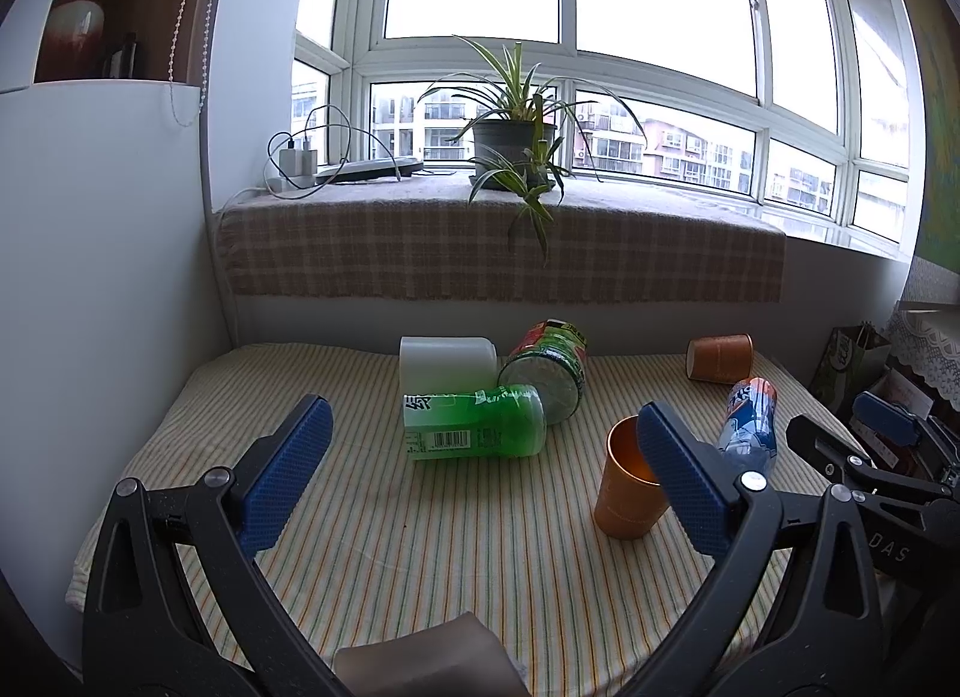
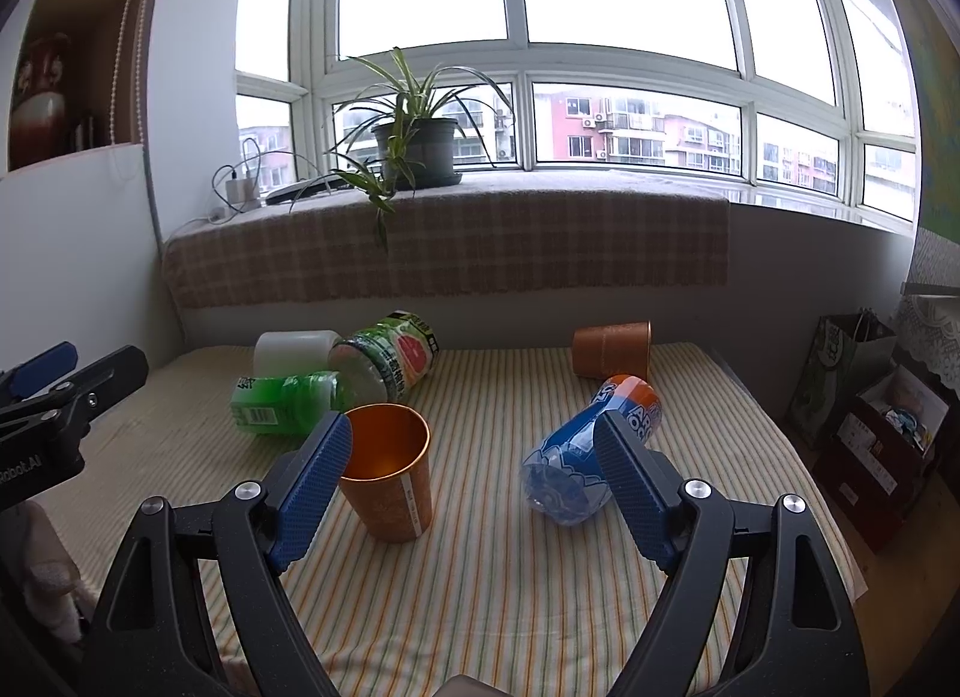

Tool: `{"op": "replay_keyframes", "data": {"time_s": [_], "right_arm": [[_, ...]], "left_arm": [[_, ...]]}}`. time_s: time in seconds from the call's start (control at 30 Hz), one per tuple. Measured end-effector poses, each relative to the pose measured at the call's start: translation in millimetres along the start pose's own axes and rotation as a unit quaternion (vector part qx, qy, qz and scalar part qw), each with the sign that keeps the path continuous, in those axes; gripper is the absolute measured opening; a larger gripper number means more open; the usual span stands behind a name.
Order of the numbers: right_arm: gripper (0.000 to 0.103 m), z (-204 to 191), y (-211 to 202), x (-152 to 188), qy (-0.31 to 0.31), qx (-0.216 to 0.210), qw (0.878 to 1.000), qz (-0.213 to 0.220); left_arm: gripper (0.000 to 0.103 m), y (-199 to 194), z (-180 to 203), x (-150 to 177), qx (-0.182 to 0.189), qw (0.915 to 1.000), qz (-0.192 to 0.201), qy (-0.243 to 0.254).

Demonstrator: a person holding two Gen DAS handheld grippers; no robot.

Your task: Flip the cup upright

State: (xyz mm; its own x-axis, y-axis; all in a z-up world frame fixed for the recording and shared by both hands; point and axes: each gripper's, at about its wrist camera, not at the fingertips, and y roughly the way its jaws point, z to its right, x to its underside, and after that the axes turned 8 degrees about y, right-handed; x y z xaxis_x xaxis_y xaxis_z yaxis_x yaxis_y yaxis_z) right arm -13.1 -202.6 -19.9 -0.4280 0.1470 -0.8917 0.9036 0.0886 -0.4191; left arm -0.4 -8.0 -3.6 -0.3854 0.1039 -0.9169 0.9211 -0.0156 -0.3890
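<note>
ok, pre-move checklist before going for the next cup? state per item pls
1. Near orange cup upright, mouth up: ok.
2. Far orange cup upright: not ok, it lies on its side near the back edge of the striped cloth.
3. Right tongs open and empty: ok.
4. Left tongs open and empty: ok.
5. Path from the right tongs to the far cup free: not ok, the blue bottle lies on its side between them.
6. Far cup apart from the green bottle, grapefruit-label bottle and white container: ok, those cluster to its left.
</note>
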Motion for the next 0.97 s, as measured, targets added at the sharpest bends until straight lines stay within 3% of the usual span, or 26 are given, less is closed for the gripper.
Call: {"op": "replay_keyframes", "data": {"time_s": [0.97], "right_arm": [[0.083, 1.0, -0.5, 1.7, 0.001, -0.003, 1.0, -0.001]], "left_arm": [[0.103, -4.9, -2.3, -3.4, -0.013, 0.9998, 0.013, 0.003]]}}
